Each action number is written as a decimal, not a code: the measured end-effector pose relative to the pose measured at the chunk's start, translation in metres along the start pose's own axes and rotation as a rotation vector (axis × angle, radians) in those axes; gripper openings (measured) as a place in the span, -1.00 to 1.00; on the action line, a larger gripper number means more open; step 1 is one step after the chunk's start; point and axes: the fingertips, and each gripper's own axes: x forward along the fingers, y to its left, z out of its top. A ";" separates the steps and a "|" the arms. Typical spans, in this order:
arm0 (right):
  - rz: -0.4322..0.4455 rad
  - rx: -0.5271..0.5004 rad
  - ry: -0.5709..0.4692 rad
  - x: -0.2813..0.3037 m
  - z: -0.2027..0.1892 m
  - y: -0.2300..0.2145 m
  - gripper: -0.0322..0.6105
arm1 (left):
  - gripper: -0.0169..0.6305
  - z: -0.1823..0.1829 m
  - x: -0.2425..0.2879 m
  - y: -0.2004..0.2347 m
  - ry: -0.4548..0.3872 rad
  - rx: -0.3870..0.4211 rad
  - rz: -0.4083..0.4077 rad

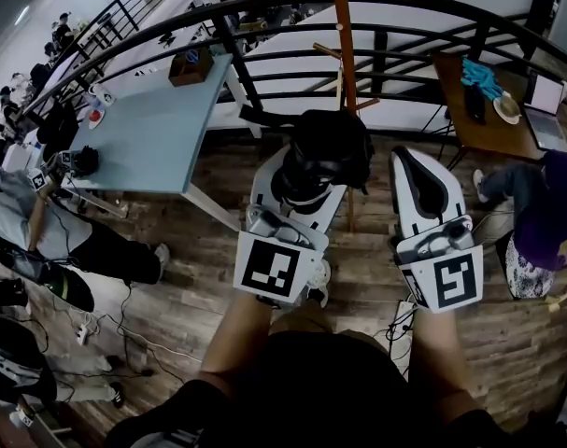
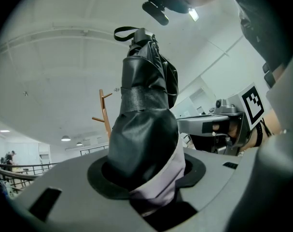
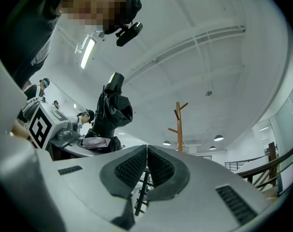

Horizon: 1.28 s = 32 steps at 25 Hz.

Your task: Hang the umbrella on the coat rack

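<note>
In left tongs (image 2: 145, 190), one umbrella (image 2: 146, 110) (folded).

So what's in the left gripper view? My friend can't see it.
A folded black umbrella rises up the middle of the picture, its lower end clamped in the jaws of the left gripper, strap loop at the top. Behind it, to the left, a wooden coat rack stands under a white ceiling.

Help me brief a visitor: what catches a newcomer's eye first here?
The black folded umbrella is clamped in the left gripper, sticking out past its jaws. Ahead, by the curved railing, rises the wooden coat rack; the right gripper, shut and empty, is alongside the left.
</note>
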 end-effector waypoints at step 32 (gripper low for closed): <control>-0.036 -0.041 0.043 0.184 -0.071 -0.054 -0.81 | -0.26 -0.078 0.130 0.144 0.034 -0.067 -0.081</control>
